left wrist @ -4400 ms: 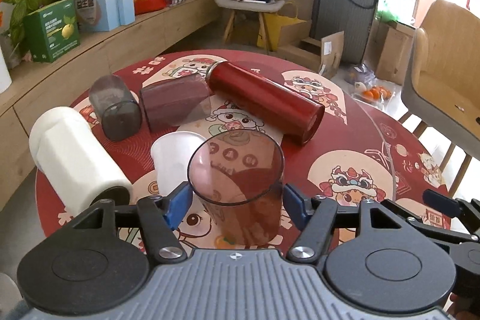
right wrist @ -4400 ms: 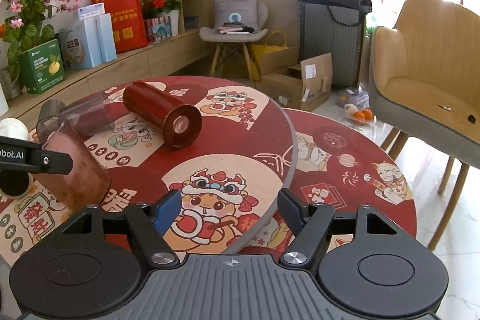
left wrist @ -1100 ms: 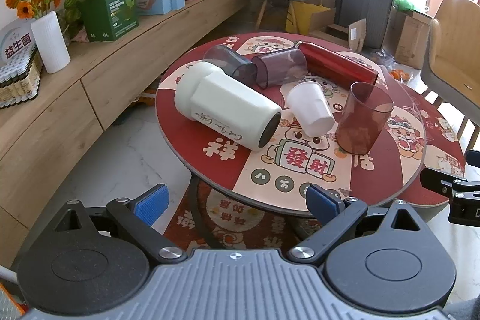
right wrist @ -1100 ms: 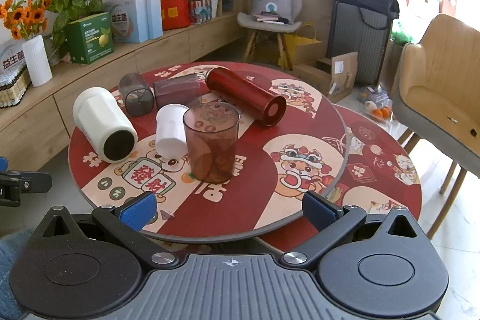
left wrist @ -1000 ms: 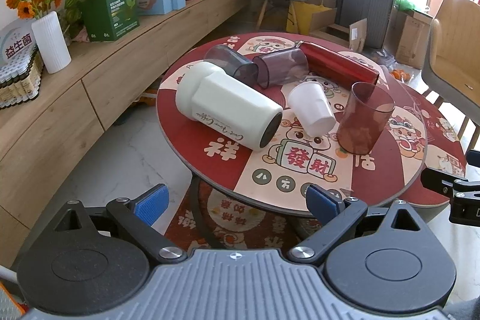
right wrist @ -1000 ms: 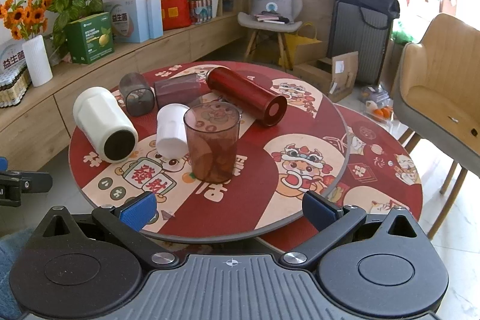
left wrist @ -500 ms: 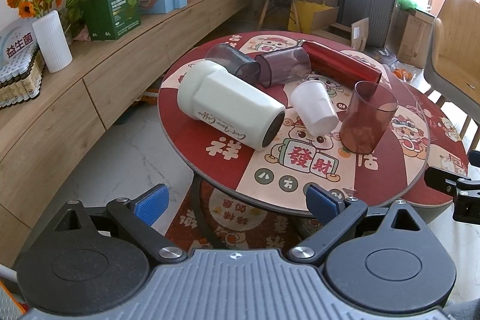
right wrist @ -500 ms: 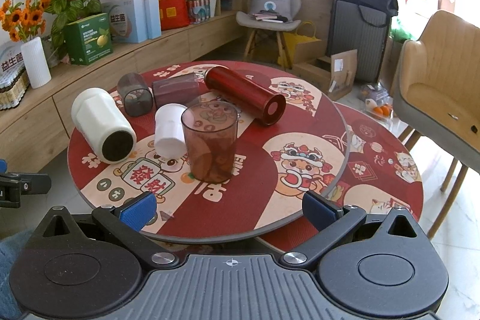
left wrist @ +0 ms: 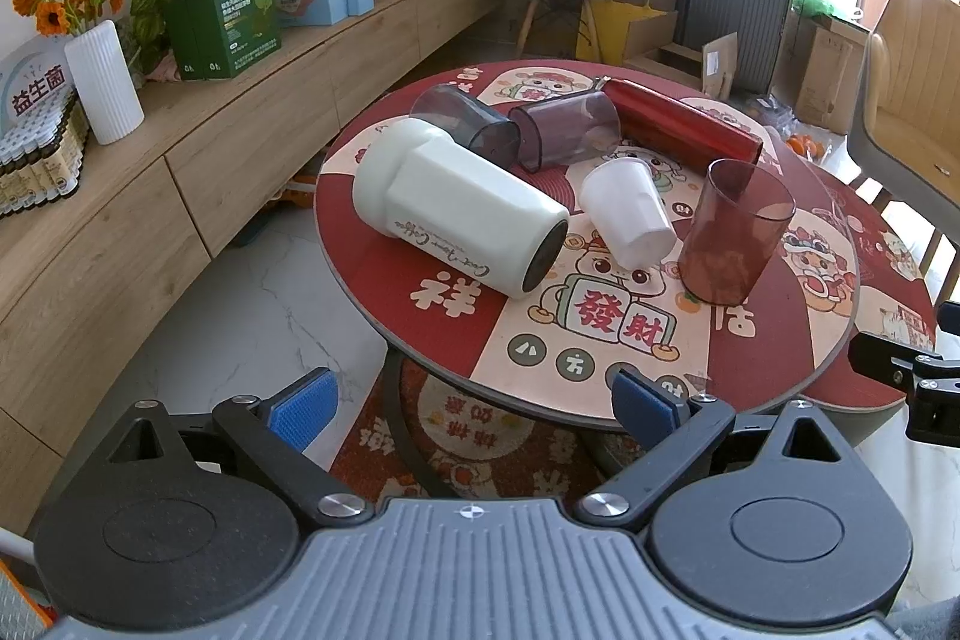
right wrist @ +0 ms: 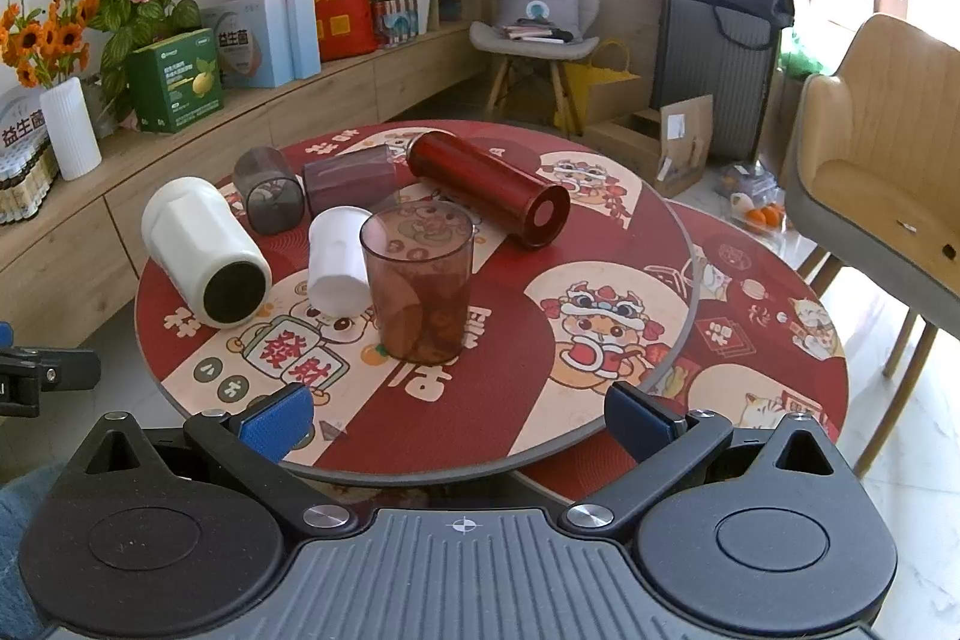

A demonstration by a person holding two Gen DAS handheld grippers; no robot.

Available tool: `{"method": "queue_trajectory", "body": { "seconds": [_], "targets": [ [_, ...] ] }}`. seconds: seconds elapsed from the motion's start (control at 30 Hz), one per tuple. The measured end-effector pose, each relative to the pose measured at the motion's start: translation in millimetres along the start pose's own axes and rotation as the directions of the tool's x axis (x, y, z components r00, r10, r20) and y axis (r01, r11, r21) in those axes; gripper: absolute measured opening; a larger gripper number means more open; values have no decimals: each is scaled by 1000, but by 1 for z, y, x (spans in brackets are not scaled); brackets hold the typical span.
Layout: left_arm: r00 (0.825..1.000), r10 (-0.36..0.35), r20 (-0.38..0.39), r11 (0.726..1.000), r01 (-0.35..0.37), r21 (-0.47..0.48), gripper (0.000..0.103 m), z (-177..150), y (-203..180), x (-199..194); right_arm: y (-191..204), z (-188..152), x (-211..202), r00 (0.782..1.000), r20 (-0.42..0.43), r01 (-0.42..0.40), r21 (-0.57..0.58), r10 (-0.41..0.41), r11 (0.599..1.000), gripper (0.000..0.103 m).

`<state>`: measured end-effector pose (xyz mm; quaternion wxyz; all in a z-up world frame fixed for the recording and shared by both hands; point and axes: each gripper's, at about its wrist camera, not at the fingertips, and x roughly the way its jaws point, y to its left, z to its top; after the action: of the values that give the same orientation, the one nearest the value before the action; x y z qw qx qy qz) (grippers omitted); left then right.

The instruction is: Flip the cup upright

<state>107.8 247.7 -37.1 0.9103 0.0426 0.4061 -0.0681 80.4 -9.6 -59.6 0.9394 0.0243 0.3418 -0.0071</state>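
Observation:
A clear reddish-brown cup (left wrist: 735, 232) (right wrist: 417, 283) stands upright, mouth up, on the round red table (left wrist: 432, 304) (right wrist: 420, 418). A small white cup (left wrist: 627, 214) (right wrist: 339, 259) lies on its side beside it. A large white mug (left wrist: 456, 214) (right wrist: 204, 250), a grey cup (left wrist: 465, 121) (right wrist: 267, 196), a purple cup (left wrist: 567, 130) (right wrist: 348, 184) and a red flask (left wrist: 678, 130) (right wrist: 486, 187) lie on their sides too. My left gripper (left wrist: 474, 406) is open and empty, back from the table's near edge. My right gripper (right wrist: 459, 421) is open and empty at the table's front edge.
A long wooden sideboard (left wrist: 120, 196) with boxes, a white vase and flowers runs along the left. A second round red table (right wrist: 768, 334) overlaps on the right, with a beige armchair (right wrist: 882, 166) beyond. Chair, bags and boxes stand at the back.
Since 4.4 s ago my left gripper let go of the reddish cup, which now stands upright. Both grippers drew back from the table and opened wide. Hardly any motion in the last second.

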Motion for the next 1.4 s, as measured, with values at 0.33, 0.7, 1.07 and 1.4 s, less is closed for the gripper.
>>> {"method": "queue_trajectory", "body": {
  "seconds": [0.33,0.7,1.07,1.4],
  "targets": [
    [1000,2,-8,1000,-2,8,99,0,-2,3,-4,-2,3,1000,-6,-2,15,2,1000,103],
    [1000,2,-10,1000,-1,15,99,0,-5,3,-6,-2,4,1000,-7,-1,19,1,1000,103],
    [1000,0,-9,1000,0,12,99,0,-4,3,-7,-2,5,1000,-7,-1,19,1,1000,103],
    [1000,2,-7,1000,-2,13,99,1,-4,3,-7,-2,5,1000,-7,-2,19,2,1000,103]
  ]
}}
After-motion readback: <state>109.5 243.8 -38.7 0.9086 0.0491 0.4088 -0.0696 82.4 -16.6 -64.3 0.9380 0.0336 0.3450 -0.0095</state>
